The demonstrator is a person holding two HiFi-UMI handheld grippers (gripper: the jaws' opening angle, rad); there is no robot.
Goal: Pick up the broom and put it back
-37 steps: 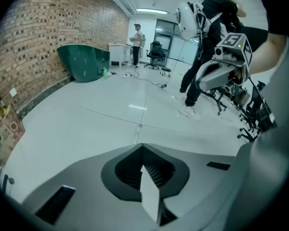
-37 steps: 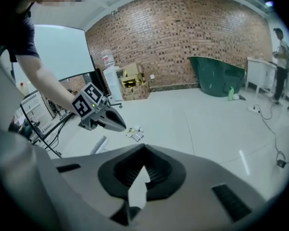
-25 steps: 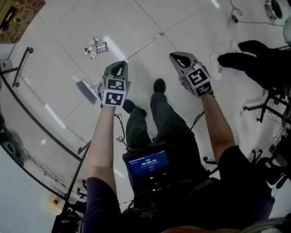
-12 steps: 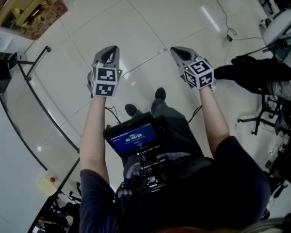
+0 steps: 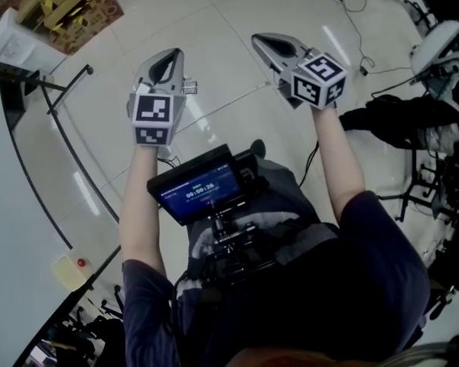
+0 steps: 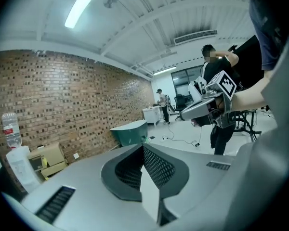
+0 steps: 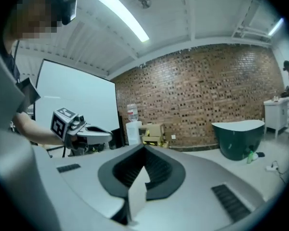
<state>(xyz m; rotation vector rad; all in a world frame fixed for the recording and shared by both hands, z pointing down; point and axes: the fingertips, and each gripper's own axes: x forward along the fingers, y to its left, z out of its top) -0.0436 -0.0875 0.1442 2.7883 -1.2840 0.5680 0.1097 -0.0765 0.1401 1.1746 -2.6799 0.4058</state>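
Observation:
The broom lies on the white floor below my hands. Its thin handle (image 5: 223, 104) runs between the two grippers, and its head end is mostly hidden behind my left forearm. My left gripper (image 5: 168, 58) is raised well above the floor, shut and empty. My right gripper (image 5: 265, 43) is held at the same height, also shut with nothing in it. In the left gripper view the jaws (image 6: 143, 148) meet, with the right gripper (image 6: 209, 100) beyond them. The right gripper view shows its closed jaws (image 7: 144, 150) and the left gripper (image 7: 73, 127).
A chest-mounted screen (image 5: 199, 192) sits below my arms. Cardboard boxes (image 5: 70, 8) stand at the back left beside a black metal frame (image 5: 61, 144). Cables (image 5: 352, 23), a chair (image 5: 442, 46) and dark cloth (image 5: 398, 117) lie to the right. A green tub (image 7: 241, 137) stands by the brick wall.
Both grippers have risen from close to the floor up toward my head, staying shut and empty. The broom stays on the floor.

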